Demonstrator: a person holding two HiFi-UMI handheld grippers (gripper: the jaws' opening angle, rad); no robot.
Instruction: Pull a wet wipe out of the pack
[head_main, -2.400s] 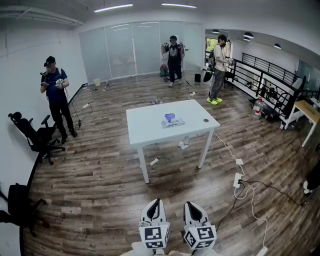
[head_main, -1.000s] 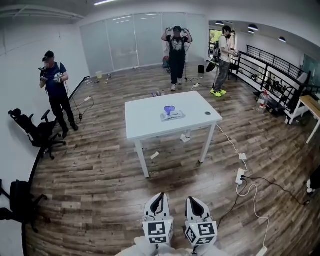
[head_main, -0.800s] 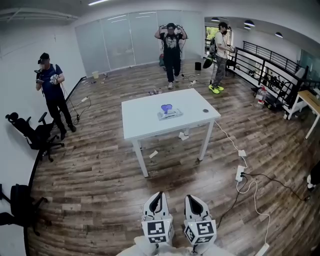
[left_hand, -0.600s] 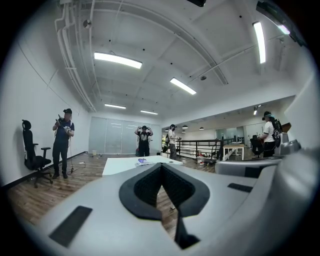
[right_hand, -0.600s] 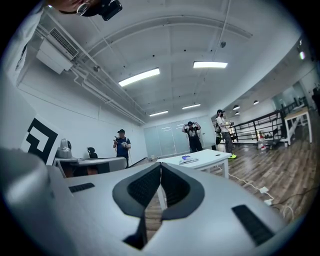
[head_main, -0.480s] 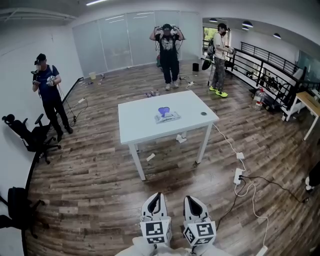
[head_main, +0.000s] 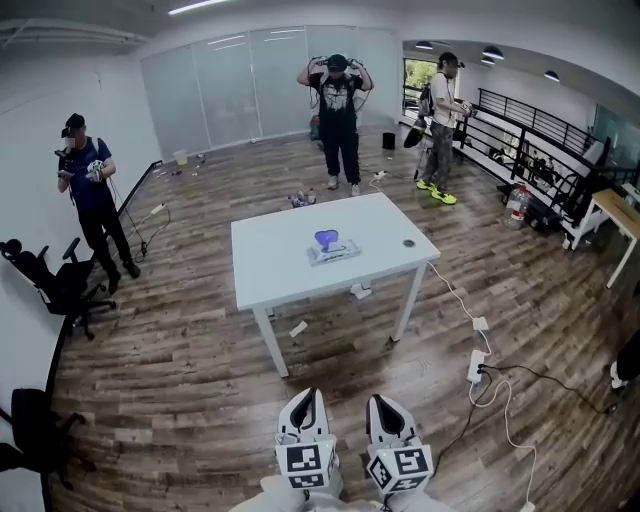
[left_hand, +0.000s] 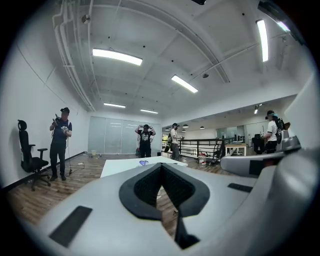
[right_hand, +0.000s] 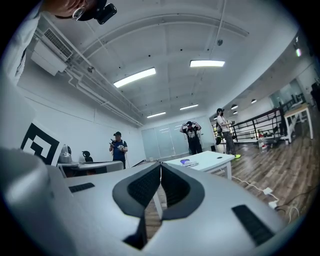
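Note:
The wet wipe pack (head_main: 333, 249) lies flat near the middle of the white table (head_main: 275, 270), with a purple piece (head_main: 325, 239) at its top. It is small and distant in the left gripper view (left_hand: 144, 162) and in the right gripper view (right_hand: 187, 161). My left gripper (head_main: 307, 399) and right gripper (head_main: 383, 403) are side by side at the bottom of the head view, well short of the table and pointing level towards it. In the gripper views the left gripper (left_hand: 161, 167) and the right gripper (right_hand: 160, 166) both have their jaws together with nothing between them.
Three people stand around: one by the left wall (head_main: 84, 190), one behind the table (head_main: 338, 110), one near the railing (head_main: 441, 115). Office chairs (head_main: 52, 285) line the left wall. A power strip with cables (head_main: 476, 362) lies on the floor to the right, and paper scraps (head_main: 359, 291) lie under the table.
The table now sits a little nearer and further left in the head view. Both grippers keep their place at the bottom edge, still shut. The person in black has stepped nearer the table.

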